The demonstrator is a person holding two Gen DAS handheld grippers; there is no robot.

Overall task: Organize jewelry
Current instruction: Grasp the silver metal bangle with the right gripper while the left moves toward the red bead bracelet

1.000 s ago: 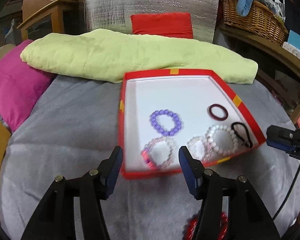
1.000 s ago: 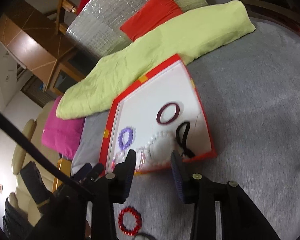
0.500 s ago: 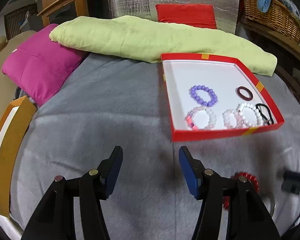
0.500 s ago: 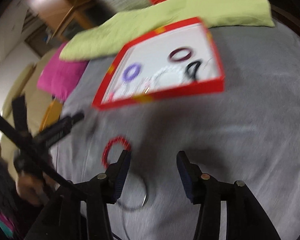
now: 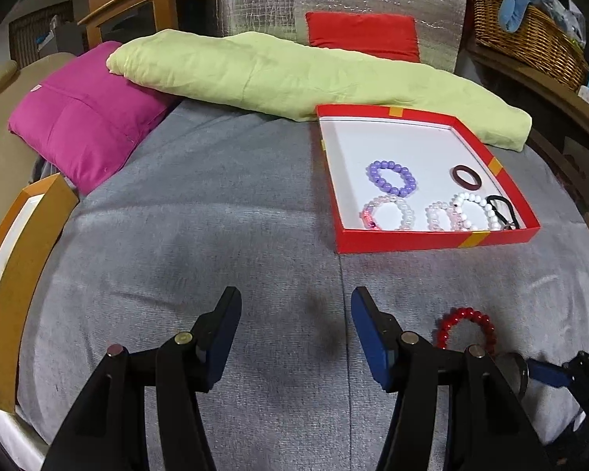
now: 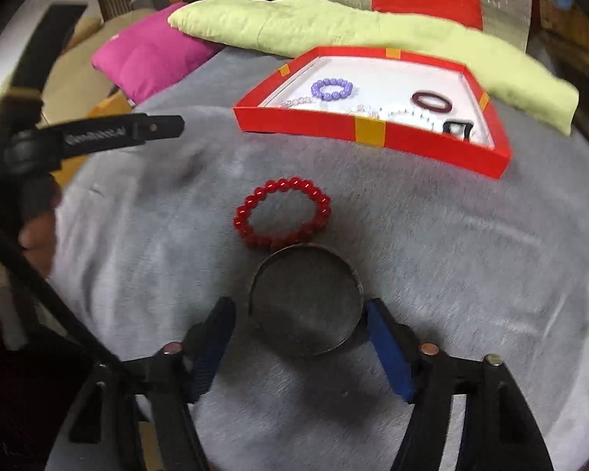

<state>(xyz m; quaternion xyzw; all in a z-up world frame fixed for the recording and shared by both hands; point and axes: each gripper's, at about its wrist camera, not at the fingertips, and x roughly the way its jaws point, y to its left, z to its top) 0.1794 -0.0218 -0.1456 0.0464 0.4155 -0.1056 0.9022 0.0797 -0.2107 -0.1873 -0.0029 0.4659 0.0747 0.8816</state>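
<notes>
A red shallow box [image 5: 436, 240] [image 6: 373, 133] sits on the grey cover and holds a purple bead bracelet [image 5: 390, 177] [image 6: 331, 89], pale pink and white bead bracelets [image 5: 388, 214], a dark red ring [image 5: 466, 176] [image 6: 431, 101] and a black hair tie [image 5: 500, 206]. A red bead bracelet [image 6: 282, 212] [image 5: 465, 327] lies on the cover in front of the box, touching a thin metal bangle [image 6: 305, 299]. My right gripper [image 6: 300, 341] is open, its fingers on either side of the bangle. My left gripper [image 5: 294, 331] is open and empty above bare cover.
A lime-green quilt [image 5: 294, 74] lies behind the box, with a magenta cushion [image 5: 78, 117] at left and a red cushion [image 5: 363, 35] behind. A wooden frame edge [image 5: 19, 267] borders the left. A wicker basket [image 5: 526, 27] stands at the far right.
Both grippers have pulled back from the box. The right gripper has swung down over the red bracelet and the bangle, which now lies between its open fingers.
</notes>
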